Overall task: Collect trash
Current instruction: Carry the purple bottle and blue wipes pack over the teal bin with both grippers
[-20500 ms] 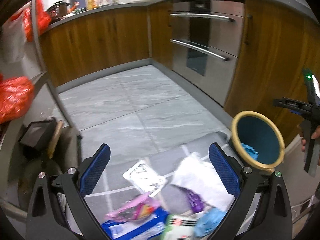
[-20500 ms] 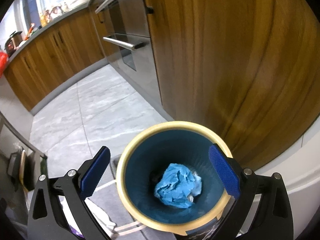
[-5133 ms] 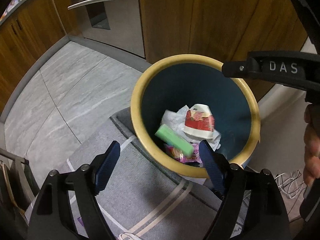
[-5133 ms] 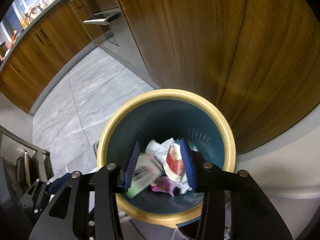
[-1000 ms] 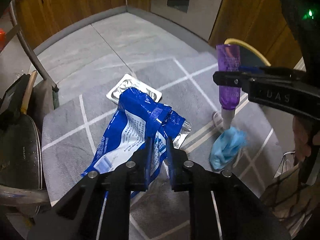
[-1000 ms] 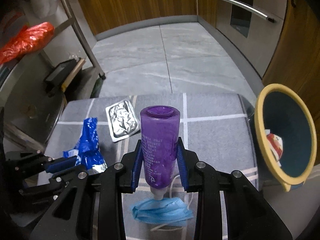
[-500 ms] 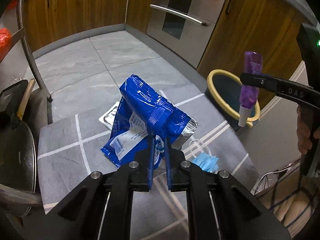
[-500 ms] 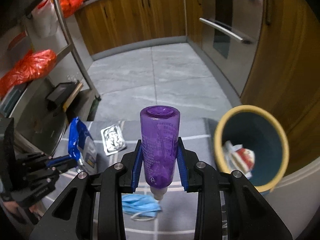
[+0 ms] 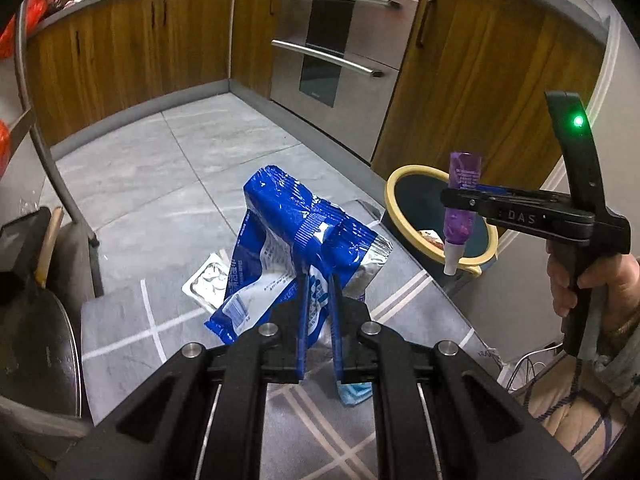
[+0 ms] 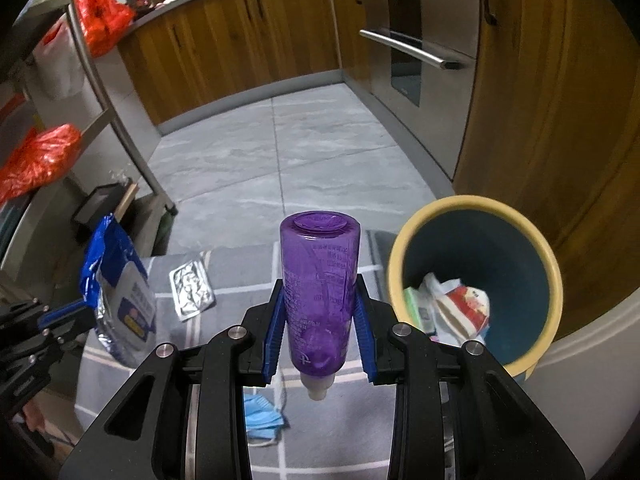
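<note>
Trash is what you carry in both hands right now. Your left claw (image 9: pixel 319 280), at the lower centre of the left wrist view, is clamped on the blue snack bag (image 9: pixel 288 236), which hangs crumpled above the grey rug (image 9: pixel 132 320). Your right claw (image 10: pixel 319 308) is pinched around the purple bottle (image 10: pixel 318 280), held cap-down at the centre of the right wrist view.

The bin (image 10: pixel 400 264), yellow-rimmed and dark blue inside, sits at the right of that view, beside the wooden cabinet (image 10: pixel 560 120), and already holds several wrappers. The bottle is left of the rim, not yet over the opening, so the step in hand looks like the carry to the bin.

Next, you would likely swing the right claw rightward until the bottle is over the opening, then spread the fingers to drop it; the bag can follow the same way.

Still lying on the rug are a silver foil wrapper (image 10: pixel 190 286) at middle left and a blue face mask (image 10: pixel 262 420) at the bottom centre, under the bottle's cap. Both look left for later trips.
</note>
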Demonstrator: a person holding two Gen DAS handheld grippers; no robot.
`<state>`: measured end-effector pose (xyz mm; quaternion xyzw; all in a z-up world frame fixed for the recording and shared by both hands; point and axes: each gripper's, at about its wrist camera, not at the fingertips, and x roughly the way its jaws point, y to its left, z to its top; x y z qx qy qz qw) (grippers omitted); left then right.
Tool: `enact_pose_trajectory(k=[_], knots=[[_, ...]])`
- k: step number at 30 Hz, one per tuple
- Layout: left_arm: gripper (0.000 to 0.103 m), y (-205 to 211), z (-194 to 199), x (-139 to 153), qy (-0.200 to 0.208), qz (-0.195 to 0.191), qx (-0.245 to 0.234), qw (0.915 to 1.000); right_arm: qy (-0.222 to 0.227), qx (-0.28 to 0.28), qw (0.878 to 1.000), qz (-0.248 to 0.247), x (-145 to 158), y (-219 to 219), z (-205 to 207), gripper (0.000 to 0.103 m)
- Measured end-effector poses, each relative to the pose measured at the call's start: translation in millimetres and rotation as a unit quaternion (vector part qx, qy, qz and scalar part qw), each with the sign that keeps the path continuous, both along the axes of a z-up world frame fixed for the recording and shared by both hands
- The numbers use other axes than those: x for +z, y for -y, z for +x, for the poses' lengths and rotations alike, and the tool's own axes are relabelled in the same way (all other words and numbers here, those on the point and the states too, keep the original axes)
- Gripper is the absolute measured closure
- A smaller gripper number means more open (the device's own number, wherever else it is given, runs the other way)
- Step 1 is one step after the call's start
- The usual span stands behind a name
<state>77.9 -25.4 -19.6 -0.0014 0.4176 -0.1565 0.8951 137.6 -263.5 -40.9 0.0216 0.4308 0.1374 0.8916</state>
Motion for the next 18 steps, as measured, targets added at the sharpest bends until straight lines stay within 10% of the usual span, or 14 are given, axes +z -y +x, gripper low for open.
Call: enact_pose_trajectory(k=[18], knots=[[0.094,94,52,31,0.034,-0.013,-0.083,0.9958,0.005,-0.086,0.996,0.013,2,63,28,0.069]])
